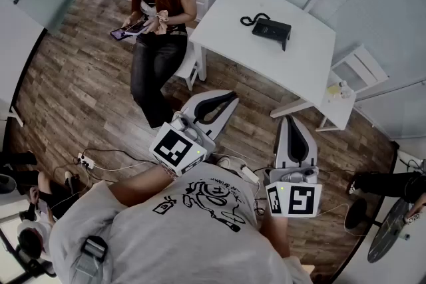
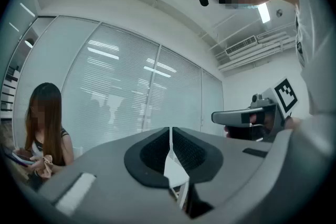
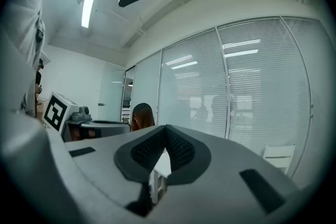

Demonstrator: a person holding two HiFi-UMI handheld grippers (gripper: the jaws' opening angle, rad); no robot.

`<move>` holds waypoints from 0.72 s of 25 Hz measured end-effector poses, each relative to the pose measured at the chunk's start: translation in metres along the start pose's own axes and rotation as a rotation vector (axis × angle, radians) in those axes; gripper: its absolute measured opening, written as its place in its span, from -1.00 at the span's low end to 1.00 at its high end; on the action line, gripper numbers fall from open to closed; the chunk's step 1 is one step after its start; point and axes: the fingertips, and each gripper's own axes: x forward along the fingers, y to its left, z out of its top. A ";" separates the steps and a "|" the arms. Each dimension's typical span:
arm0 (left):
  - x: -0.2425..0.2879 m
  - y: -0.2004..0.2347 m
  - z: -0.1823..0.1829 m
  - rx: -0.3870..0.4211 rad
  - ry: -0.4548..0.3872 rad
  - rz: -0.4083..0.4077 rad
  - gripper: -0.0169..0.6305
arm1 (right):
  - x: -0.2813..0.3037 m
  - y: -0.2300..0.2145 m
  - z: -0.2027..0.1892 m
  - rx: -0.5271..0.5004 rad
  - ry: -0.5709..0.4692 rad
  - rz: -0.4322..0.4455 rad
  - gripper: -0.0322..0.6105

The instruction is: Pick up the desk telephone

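A black desk telephone (image 1: pixel 271 29) with a coiled cord sits on the white table (image 1: pixel 253 56) at the far side of the room. Both grippers are held level, well short of the table. My left gripper (image 1: pixel 233 96) is shut with nothing between its jaws, and its own view shows the jaws (image 2: pixel 170 134) closed together. My right gripper (image 1: pixel 291 118) is shut and empty too, seen closed in its view (image 3: pixel 166 131). The phone itself is hidden in both gripper views.
A person (image 1: pixel 158 16) sits on a white chair left of the table, holding a phone. Another white chair (image 1: pixel 359 66) stands at the table's right. Cables and a power strip (image 1: pixel 85 160) lie on the wooden floor. Glass walls with blinds (image 3: pixel 252 86) stand behind.
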 end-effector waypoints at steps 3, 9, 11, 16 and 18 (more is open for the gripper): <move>0.001 0.004 0.001 -0.005 -0.001 0.004 -0.90 | 0.004 -0.001 0.001 0.003 0.002 -0.003 -0.89; 0.000 0.015 -0.002 -0.020 0.000 0.009 -0.90 | 0.015 0.005 -0.004 0.004 0.017 0.004 -0.89; -0.004 0.022 -0.001 -0.023 0.000 0.007 -0.90 | 0.023 0.012 -0.003 0.009 0.012 0.008 -0.88; -0.014 0.042 -0.002 -0.035 0.003 0.012 -0.90 | 0.042 0.029 -0.005 0.020 0.012 0.024 -0.88; -0.016 0.051 -0.003 -0.037 0.006 0.017 -0.90 | 0.049 0.032 -0.007 0.027 0.018 0.018 -0.88</move>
